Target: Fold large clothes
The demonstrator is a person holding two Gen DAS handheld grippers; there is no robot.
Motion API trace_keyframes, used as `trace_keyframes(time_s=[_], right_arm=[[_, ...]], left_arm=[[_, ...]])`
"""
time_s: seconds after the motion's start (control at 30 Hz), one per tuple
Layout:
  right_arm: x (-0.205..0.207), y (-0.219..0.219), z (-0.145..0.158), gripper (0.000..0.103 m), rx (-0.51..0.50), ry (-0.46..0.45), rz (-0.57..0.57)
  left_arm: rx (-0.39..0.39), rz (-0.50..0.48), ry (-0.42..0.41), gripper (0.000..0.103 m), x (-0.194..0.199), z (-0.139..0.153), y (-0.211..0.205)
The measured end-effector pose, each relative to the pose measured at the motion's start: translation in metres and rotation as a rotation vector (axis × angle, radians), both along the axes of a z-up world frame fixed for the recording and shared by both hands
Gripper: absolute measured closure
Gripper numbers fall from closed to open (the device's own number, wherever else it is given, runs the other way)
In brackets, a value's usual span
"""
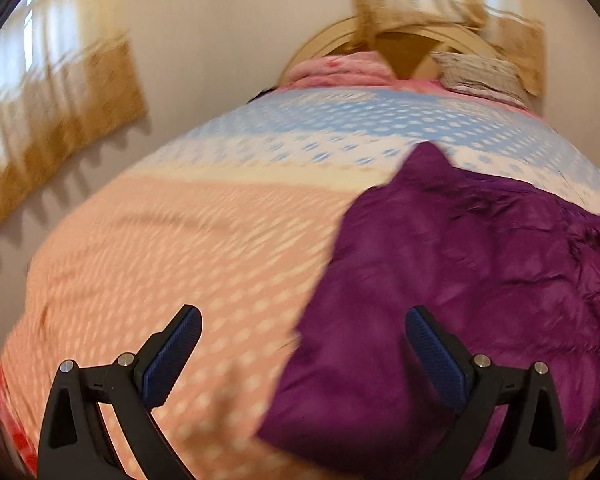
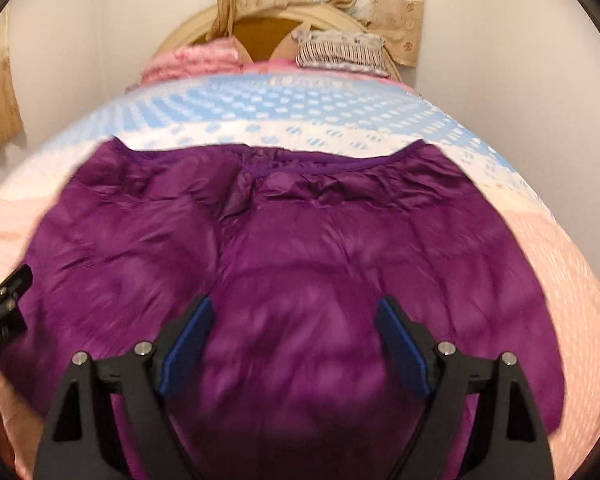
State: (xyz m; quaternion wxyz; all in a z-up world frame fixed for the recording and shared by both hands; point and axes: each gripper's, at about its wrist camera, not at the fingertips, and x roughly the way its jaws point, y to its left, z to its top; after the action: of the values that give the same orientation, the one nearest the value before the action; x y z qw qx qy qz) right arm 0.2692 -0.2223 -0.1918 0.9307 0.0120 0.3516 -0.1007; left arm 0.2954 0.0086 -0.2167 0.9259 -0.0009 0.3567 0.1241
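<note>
A shiny purple padded jacket lies spread on the bed, its collar end toward the headboard. My right gripper hovers over the jacket's near part, open, with no cloth pinched between the blue pads. In the left wrist view the jacket fills the right half. My left gripper is open above the jacket's left edge, its left finger over the bedspread and its right finger over the purple cloth. Part of the left gripper shows at the left edge of the right wrist view.
The bedspread is pink with pale dots near me and blue and white farther off. A pink pillow and a striped pillow lie against the round headboard. Beige curtains hang on the pale walls.
</note>
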Motion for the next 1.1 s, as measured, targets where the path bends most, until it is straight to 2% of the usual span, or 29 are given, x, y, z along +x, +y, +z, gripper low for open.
trace_keyframes(time_s=[0.13,0.17,0.27,0.37,0.43,0.5,0.6,0.9,1.0,1.1], right_arm=[[-0.014,0.007,-0.015,0.009,-0.008,0.014,0.011],[-0.014,0.009,-0.022,0.010,-0.021,0.027,0.012],[-0.006,0.012,-0.033,0.009,-0.042,0.048,0.012],[-0.002,0.016,-0.036,0.008,-0.066,0.080,0.015],[-0.002,0.016,-0.038,0.007,-0.070,0.092,0.015],[-0.001,0.015,-0.040,0.006,-0.064,0.096,0.014],[-0.003,0.015,-0.040,0.006,-0.076,0.098,0.009],[-0.009,0.039,-0.039,0.006,-0.096,0.104,-0.009],[-0.010,0.056,-0.040,0.006,-0.096,0.093,0.015],[-0.011,0.078,-0.038,0.006,-0.082,0.085,0.088]], left_arm=[[-0.103,-0.012,0.085,0.001,-0.003,-0.023,0.013],[-0.134,-0.027,0.092,0.001,-0.003,-0.027,0.011],[-0.156,-0.065,0.075,0.004,-0.005,-0.029,0.003],[-0.199,-0.130,0.084,0.042,0.000,-0.031,-0.006],[-0.208,-0.152,0.077,0.053,-0.002,-0.030,-0.011],[-0.188,-0.173,0.061,0.076,-0.005,-0.026,-0.017],[-0.187,-0.199,0.041,0.091,-0.011,-0.017,-0.017],[-0.157,-0.186,-0.015,0.094,-0.033,0.010,0.003],[-0.155,-0.157,-0.023,0.094,-0.038,0.018,0.020],[-0.129,-0.114,-0.051,0.094,-0.050,0.033,0.041]])
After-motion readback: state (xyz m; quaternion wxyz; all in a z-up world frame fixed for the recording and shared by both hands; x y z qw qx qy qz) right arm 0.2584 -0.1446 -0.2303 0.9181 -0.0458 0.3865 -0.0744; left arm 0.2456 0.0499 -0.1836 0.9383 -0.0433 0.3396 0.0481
